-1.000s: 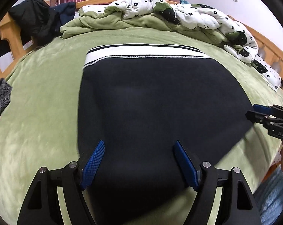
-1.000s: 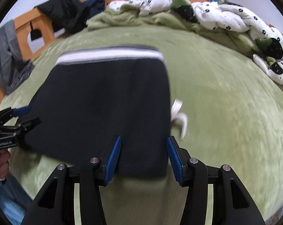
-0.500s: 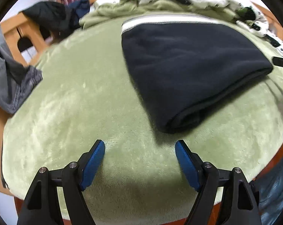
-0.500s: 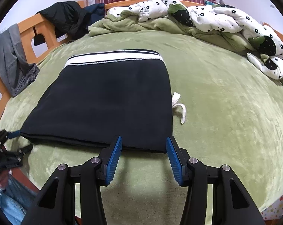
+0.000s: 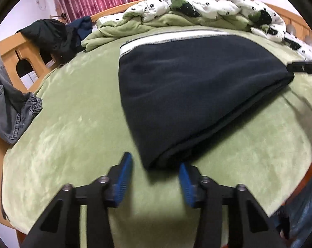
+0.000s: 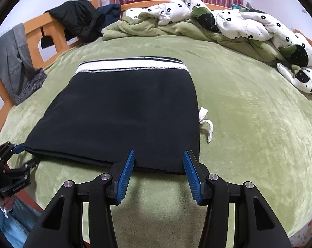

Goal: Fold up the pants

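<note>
Folded black pants (image 6: 122,115) lie waistband toward 12 o'clock on the green bed (image 6: 248,124); left gripper (image 5: 154,177) and right gripper (image 6: 159,169) both gape empty.

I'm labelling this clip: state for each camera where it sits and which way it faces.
Left wrist: rides the left gripper, low over the green blanket, facing the near-left corner of the folded pants toward the headboard; the right gripper's tip shows at right.
Right wrist: rides the right gripper, facing the pants' near-right edge; the left gripper and the person's hand show at left.
Shared: pants, blanket, floral quilt, grey jeans.
</note>
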`<state>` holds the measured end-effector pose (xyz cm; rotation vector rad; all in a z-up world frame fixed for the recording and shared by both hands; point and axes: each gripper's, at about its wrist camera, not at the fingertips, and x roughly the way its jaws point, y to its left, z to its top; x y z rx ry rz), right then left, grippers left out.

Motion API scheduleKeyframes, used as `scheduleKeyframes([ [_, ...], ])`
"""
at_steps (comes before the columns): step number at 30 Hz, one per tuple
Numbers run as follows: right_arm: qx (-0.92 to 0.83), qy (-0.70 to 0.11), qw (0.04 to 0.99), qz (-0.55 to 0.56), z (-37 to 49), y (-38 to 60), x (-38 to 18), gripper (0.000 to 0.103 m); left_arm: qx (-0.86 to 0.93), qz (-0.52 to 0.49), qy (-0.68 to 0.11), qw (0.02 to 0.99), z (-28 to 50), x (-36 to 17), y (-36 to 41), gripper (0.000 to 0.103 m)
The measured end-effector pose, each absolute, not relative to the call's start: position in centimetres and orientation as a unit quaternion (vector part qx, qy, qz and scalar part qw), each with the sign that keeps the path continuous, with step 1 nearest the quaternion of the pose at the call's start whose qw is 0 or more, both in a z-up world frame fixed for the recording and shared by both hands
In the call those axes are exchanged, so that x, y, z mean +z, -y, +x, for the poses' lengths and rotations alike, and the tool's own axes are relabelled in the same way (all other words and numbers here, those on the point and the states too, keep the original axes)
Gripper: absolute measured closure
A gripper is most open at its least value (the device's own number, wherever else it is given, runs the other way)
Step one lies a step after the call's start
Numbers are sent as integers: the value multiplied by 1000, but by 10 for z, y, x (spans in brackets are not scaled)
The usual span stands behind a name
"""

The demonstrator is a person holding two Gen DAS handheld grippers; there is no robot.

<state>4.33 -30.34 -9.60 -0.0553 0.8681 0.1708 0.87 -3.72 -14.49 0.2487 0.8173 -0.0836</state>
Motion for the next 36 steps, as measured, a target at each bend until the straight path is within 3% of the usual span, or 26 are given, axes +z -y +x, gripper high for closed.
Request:
scheduleKeyframes([
  [1, 83, -420, 903, -30, 43, 303, -97, 53, -39, 109, -386, 915, 10, -141, 36, 79],
  [3, 79, -418, 904, -36, 41, 303, -97, 53, -44, 62, -366, 928, 5, -129, 27, 85],
  [5, 76, -417, 905, -34, 41, 306, -96, 53, -52, 29, -366, 929, 4, -125, 19, 86],
  [8, 79, -414, 907, -26, 42, 308, -94, 53, -52, 38, -429, 901, 16, -148, 17, 85],
  [12, 73, -408, 909, -30, 46, 307, -95, 53, -75, 19, -425, 902, 6, -136, 9, 83],
  [20, 59, -356, 933, -13, 44, 314, -84, 54, -119, -44, -357, 926, -15, -93, -17, 51],
  [29, 89, -341, 936, -8, 66, 291, -87, 53, -85, -50, -354, 930, 42, -92, 21, 50],
  [33, 96, -384, 917, -40, 72, 269, -116, 48, -75, -50, -411, 907, 63, -118, 35, 46],
  [36, 88, -364, 920, -113, 57, 249, -126, 37, -56, -20, -389, 919, 51, -125, 47, 43],
])
